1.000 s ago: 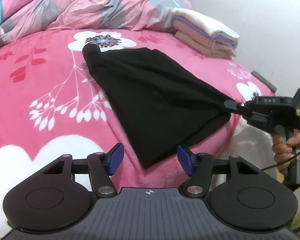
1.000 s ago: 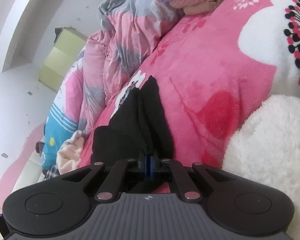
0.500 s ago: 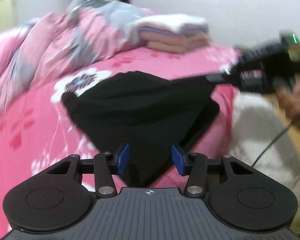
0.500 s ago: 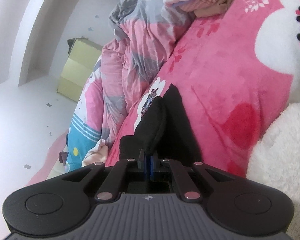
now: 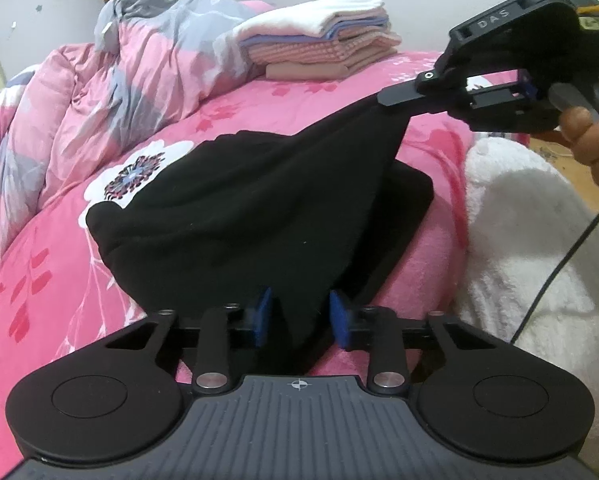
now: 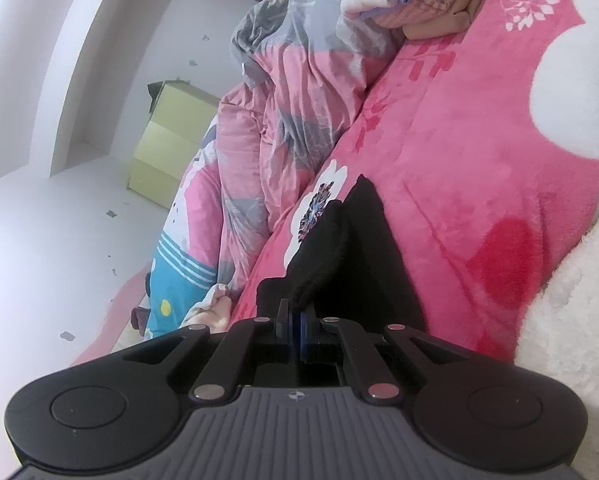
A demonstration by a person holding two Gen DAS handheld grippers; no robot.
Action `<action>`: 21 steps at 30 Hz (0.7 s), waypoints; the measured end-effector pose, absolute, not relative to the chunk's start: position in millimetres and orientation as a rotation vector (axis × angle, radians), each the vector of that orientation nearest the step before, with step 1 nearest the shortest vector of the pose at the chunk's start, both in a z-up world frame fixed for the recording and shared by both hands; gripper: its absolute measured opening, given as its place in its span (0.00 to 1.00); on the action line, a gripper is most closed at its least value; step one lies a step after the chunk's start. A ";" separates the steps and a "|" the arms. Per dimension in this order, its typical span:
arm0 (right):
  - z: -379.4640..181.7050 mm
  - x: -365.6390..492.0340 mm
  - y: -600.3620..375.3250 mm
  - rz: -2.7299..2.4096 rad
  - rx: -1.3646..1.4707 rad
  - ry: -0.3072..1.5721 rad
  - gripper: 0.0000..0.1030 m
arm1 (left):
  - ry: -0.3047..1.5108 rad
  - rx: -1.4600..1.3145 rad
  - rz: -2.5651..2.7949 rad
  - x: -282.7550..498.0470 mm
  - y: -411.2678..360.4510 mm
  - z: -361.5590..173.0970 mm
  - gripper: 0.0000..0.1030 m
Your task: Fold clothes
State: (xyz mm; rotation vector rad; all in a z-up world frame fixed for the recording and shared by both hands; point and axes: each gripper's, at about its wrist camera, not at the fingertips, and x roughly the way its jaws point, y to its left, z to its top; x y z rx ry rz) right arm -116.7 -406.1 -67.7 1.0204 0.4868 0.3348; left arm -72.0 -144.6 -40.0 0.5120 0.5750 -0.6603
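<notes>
Pink flowered bed cover (image 5: 259,120) under everything, in both views. Crumpled pink and grey quilt (image 5: 111,92) at the far side. Yellow-green cabinet (image 6: 171,148) by the white wall, seen from the right wrist only. Stack of folded clothes (image 5: 319,52) at the far end of the bed, whole from the left wrist, cut off at the top edge from the right. White fluffy blanket (image 5: 519,248) at the bed's edge.

Black garment (image 5: 251,216) lying on the cover, one corner pulled up off the bed into a tent shape. Right gripper (image 5: 387,98) seen from outside only in the left view, hand (image 5: 591,128) on its handle. Clamped tight on the raised corner, blue pads (image 6: 304,328) pressed together with cloth between.

Left gripper (image 5: 299,320) low at the near corner. Blue fingers (image 5: 263,314) parted, one on each side of the cloth tip, not squeezing it.
</notes>
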 end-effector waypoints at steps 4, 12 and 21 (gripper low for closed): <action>-69.2 -116.2 -406.7 0.327 1.020 0.490 0.02 | 0.551 0.496 -0.673 -72.6 -140.8 -39.0 0.02; -70.2 -123.2 -401.7 0.295 0.918 0.528 0.02 | 0.444 0.567 -0.721 -85.5 -127.9 -23.5 0.00; -78.6 -128.4 -393.9 0.256 0.832 0.574 0.02 | 0.471 0.621 -0.779 -91.0 -127.0 -29.1 0.00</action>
